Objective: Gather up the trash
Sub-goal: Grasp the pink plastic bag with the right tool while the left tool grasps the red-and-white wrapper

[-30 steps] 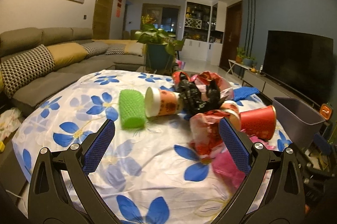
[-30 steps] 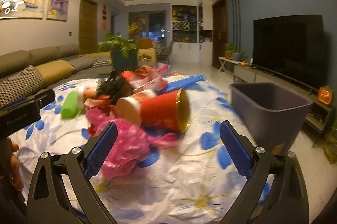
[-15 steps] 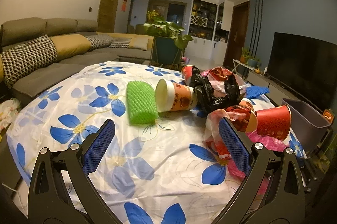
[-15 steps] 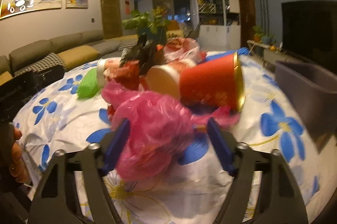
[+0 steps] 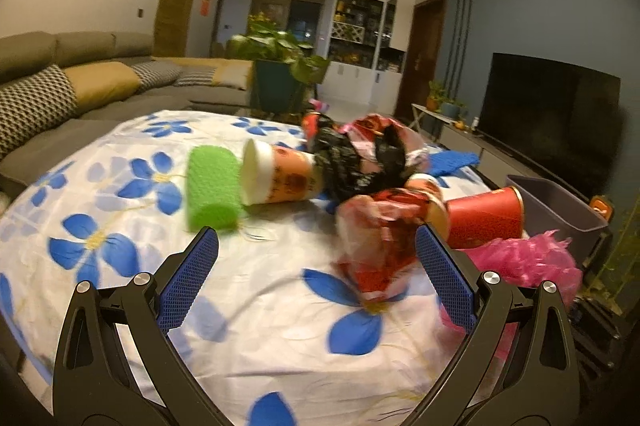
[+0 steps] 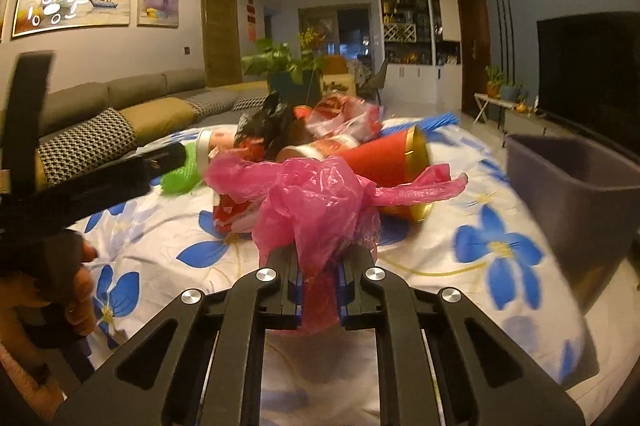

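My right gripper (image 6: 318, 286) is shut on a crumpled pink plastic bag (image 6: 316, 201), held just above the flowered cloth; the bag also shows in the left wrist view (image 5: 524, 262). My left gripper (image 5: 316, 278) is open and empty above the table, with a red-and-clear wrapper (image 5: 380, 238) near its right finger. Further back lie a green foam roll (image 5: 212, 185), a white-and-orange paper cup (image 5: 276, 177) on its side, a black bag (image 5: 352, 165) and a red cup (image 5: 484, 218). A grey bin (image 6: 580, 193) stands off the table's right edge.
The table wears a white cloth with blue flowers (image 5: 132, 226). A blue net piece (image 5: 452, 161) lies at the far side. A sofa (image 5: 60, 93) runs along the left, a potted plant (image 5: 280, 73) stands behind the table, a TV (image 5: 548, 109) at right.
My right gripper has closed on the pink bag and lifted it a little. My left gripper has moved closer to the trash pile and stays open.
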`<state>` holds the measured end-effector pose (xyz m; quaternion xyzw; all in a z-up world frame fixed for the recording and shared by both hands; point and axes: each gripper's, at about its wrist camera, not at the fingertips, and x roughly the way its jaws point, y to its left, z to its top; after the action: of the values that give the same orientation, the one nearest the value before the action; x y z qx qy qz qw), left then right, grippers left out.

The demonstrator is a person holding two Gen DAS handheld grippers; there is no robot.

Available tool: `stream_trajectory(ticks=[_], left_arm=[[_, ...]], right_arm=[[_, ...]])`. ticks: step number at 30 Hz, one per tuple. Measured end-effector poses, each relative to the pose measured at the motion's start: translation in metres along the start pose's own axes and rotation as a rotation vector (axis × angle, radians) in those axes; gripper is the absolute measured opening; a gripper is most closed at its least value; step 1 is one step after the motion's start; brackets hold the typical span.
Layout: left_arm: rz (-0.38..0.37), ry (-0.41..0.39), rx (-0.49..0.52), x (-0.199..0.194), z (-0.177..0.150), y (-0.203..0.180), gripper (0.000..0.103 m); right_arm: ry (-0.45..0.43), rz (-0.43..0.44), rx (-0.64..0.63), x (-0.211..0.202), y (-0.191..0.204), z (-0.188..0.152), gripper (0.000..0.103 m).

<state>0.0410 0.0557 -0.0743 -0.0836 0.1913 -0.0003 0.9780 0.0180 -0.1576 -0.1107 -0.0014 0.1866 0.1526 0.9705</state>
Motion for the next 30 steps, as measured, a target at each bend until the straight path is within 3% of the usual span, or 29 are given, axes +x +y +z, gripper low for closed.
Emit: stream_trajectory(ticks=[2, 5, 7, 12, 18, 30], left_arm=[[-0.031, 0.007, 0.012, 0.009, 0.0, -0.009, 0.097], [-0.054, 0.03, 0.04, 0.026, -0.003, -0.022, 0.089], [-0.059, 0.059, 0.059, 0.038, -0.005, -0.028, 0.077], [-0.111, 0.149, 0.037, 0.059, -0.013, -0.027, 0.035], [-0.118, 0.141, 0.027, 0.054, -0.015, -0.022, 0.013], [-0.084, 0.086, 0.001, 0.016, -0.013, -0.007, 0.009]], right_arm=[[-0.014, -0.027, -0.007, -0.008, -0.005, 0.001, 0.013], [-0.035, -0.063, -0.001, -0.016, -0.014, 0.004, 0.013], [-0.046, -0.079, 0.007, -0.02, -0.021, 0.006, 0.013], [-0.06, -0.106, 0.026, -0.024, -0.034, 0.009, 0.013], [-0.082, -0.125, 0.04, -0.029, -0.04, 0.011, 0.013], [-0.068, -0.112, 0.074, -0.029, -0.051, 0.007, 0.013]])
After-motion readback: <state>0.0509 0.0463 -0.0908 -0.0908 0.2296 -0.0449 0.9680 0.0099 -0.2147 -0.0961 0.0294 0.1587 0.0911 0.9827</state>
